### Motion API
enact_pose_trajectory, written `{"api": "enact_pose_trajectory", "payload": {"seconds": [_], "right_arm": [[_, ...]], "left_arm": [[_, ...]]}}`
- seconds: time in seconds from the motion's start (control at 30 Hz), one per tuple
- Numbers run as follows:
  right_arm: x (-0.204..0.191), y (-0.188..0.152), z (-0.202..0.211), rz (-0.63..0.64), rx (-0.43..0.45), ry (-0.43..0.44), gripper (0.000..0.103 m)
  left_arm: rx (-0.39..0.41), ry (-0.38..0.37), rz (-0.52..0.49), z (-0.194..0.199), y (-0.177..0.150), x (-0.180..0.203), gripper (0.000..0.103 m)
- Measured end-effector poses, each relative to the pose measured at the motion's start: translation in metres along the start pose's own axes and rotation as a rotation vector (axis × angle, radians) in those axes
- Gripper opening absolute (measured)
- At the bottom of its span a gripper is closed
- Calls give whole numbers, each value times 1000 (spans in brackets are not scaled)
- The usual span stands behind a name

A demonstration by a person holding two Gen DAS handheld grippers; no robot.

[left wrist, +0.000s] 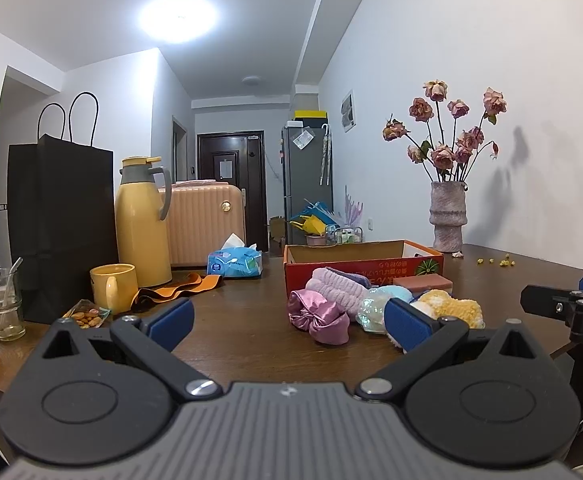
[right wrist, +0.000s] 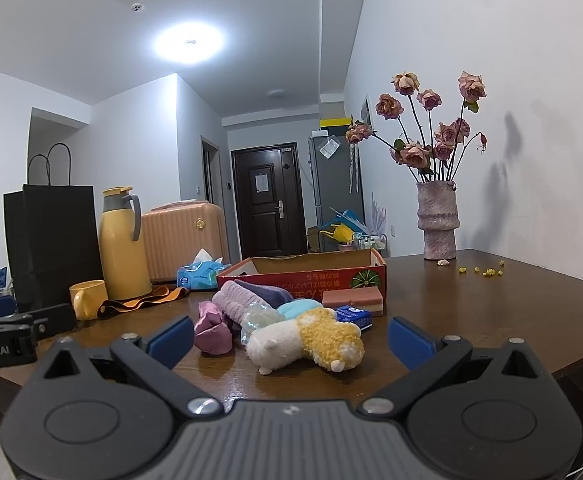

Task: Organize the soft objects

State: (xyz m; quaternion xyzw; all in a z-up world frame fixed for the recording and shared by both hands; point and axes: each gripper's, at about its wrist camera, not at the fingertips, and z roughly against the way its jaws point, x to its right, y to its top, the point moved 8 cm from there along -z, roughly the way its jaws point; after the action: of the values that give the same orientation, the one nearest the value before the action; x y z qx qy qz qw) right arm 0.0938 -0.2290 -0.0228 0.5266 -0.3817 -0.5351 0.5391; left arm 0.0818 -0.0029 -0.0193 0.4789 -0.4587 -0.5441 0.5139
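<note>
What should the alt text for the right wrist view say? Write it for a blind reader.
The open right gripper faces a white-and-yellow plush toy lying on a brown table amid a pile of soft items. A shallow red cardboard box sits behind them, with a vase of dried roses at right.

Left gripper point(left wrist: 287, 322): black linkage arms, blue pads point(left wrist: 171, 320), silver pivot screws, ribbed grey housing with round black discs either side. Right gripper point(right wrist: 289, 336): same build; white "Robot.AI" lettering shows on the left one's black side.
</note>
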Motion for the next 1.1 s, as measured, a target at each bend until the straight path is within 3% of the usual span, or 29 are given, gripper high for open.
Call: {"api": "enact_pose_trajectory", "payload": {"seconds": [1.1], "right_arm": [[4,-4,-1,-8,2,-10,103]], "left_arm": [[-1,-4,-9,1,-3,0,103]]}}
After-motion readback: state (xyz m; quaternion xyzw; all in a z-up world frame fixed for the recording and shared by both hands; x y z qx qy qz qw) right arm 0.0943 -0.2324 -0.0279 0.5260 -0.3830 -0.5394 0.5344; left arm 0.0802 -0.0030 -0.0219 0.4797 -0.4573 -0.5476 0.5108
